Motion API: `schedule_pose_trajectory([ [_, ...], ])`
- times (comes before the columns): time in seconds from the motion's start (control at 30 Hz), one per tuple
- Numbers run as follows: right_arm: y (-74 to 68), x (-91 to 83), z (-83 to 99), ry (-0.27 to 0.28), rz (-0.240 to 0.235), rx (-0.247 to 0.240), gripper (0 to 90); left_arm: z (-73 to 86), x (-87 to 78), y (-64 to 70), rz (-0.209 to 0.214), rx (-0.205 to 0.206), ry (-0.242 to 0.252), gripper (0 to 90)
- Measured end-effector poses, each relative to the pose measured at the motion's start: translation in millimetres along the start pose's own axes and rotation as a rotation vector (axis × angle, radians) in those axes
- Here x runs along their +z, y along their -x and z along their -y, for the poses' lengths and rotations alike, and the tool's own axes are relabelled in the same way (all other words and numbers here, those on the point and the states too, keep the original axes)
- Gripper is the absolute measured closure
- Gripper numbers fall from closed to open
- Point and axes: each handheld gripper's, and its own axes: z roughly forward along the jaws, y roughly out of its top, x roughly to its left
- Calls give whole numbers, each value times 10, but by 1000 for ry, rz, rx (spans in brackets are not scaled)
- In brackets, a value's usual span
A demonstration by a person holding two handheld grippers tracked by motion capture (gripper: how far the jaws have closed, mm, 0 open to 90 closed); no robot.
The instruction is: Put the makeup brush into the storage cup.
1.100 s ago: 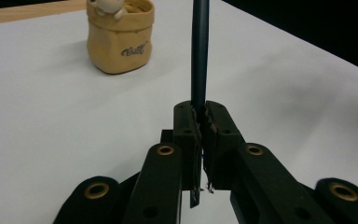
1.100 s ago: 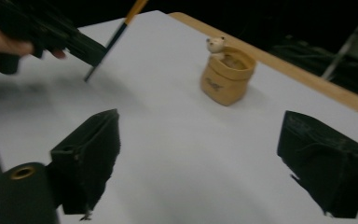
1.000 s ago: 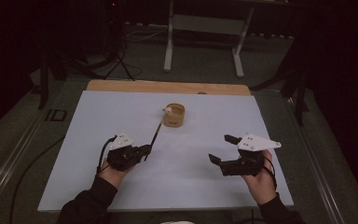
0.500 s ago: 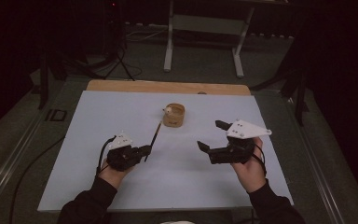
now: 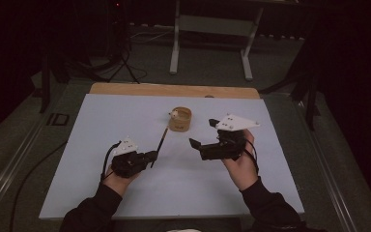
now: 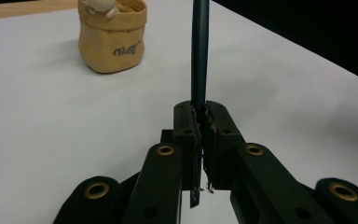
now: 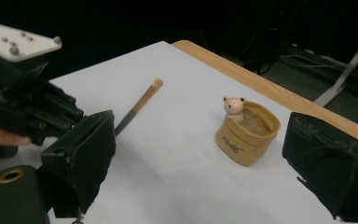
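Clearly, the left hand-held gripper [image 5: 150,155] is clamped on a dark stick [image 5: 159,146], its two black jaws pressed together around the lower end of the shaft. In the left gripper view the stick [image 6: 199,51] runs straight up out of the closed jaws and off the top edge, so its long axis follows the line of the jaws. In the high view, that axis slants away from the person and a little to the right, with the free end pointing toward the small tan pot [image 5: 180,120] near the middle of the surface [image 5: 101,111]. The right gripper view shows the stick [image 7: 138,104] as dark along most of its length and pale wood-coloured at the far tip, which is held just above the white surface; a short stub also pokes out behind the left jaws.

The right hand-held gripper [image 5: 204,135] is spread wide and holds nothing, its jaws standing well apart at either side of its own view. It hovers to the right of the stick and just right of the pot, its jaws aimed leftward. Between those jaws the pot [image 7: 246,134] stands upright, a little bear figure [image 7: 233,107] perched on its rim. The stick's tip is near the pot but apart from it. A wooden strip [image 5: 174,90] edges the far side of the surface.
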Motion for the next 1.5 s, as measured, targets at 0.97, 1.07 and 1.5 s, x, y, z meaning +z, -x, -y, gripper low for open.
schedule_pose_trajectory([
  [0.97, -308, 633, -88, -26, -116, 357, 194, -30, -43, 57, 4, 13, 56, 852],
  [1.07, -315, 678, -73, -40, -138, 373, 263, -33, -51, 61, 4, 10, 63, 852],
  [1.5, -318, 776, -51, -44, -174, 369, 539, -40, -51, 113, 27, 41, 70, 852],
])
